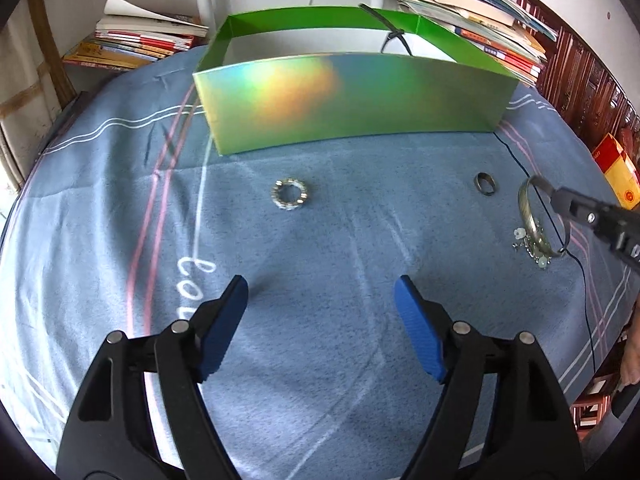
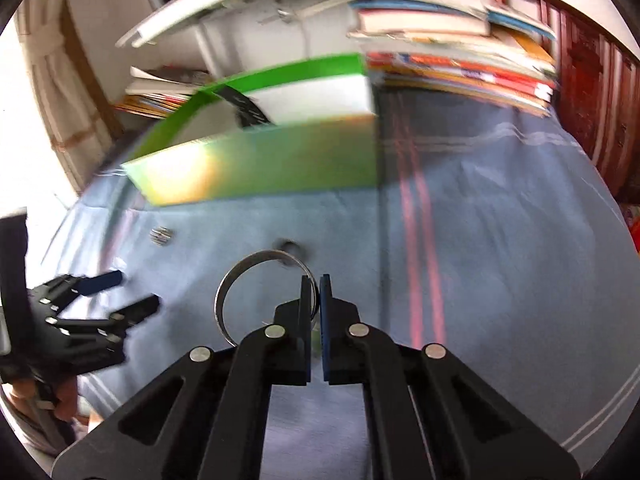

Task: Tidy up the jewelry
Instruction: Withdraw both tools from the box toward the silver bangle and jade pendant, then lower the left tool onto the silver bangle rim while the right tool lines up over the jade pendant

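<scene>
Bangle in the right gripper, green box waiting at the back of the bench.

On the blue-clothed bench (image 1: 320,360) the open green box (image 1: 352,104) stands behind everything. The right gripper (image 2: 315,280) pinches the silver bangle (image 2: 240,276), lifted; it looks bound for the box, calling for a carry over the near wall. The left gripper (image 1: 321,289) hangs wide, empty. The beaded ring (image 1: 291,195), dark ring (image 1: 484,183) and charm cluster (image 1: 528,245) remain on the cloth.

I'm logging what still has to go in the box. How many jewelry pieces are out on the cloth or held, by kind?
Bangles: 1, the silver bangle held by the right gripper
Beaded bracelets: 1, the coiled one
Dark rings: 1
Charm pieces: 1, the small tangle under the bangle; it could be more than one piece
Total: 4
</scene>
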The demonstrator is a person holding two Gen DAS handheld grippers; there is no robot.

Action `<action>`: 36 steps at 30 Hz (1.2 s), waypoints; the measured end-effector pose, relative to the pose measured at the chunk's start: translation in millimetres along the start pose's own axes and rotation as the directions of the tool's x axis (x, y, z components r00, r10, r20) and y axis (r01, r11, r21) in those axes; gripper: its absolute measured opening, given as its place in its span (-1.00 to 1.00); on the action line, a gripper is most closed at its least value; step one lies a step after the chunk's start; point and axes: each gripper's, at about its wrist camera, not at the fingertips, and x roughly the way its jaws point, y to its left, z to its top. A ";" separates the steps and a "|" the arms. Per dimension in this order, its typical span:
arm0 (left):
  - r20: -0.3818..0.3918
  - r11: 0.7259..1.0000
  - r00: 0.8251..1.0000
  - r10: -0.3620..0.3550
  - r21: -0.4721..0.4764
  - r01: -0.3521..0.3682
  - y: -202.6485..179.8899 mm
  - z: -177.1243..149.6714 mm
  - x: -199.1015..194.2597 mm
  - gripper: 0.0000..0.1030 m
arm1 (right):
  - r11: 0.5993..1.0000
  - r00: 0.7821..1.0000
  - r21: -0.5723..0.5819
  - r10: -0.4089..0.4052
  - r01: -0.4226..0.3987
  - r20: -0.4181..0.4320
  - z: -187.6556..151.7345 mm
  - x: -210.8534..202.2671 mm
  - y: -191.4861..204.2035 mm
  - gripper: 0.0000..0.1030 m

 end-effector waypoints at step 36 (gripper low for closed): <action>0.008 0.991 0.994 0.106 -0.082 -0.105 15.9 -2.6 2.5 0.55 | 0.996 0.993 -0.049 -0.084 0.080 -0.079 -32.0 16.2 22.8 0.00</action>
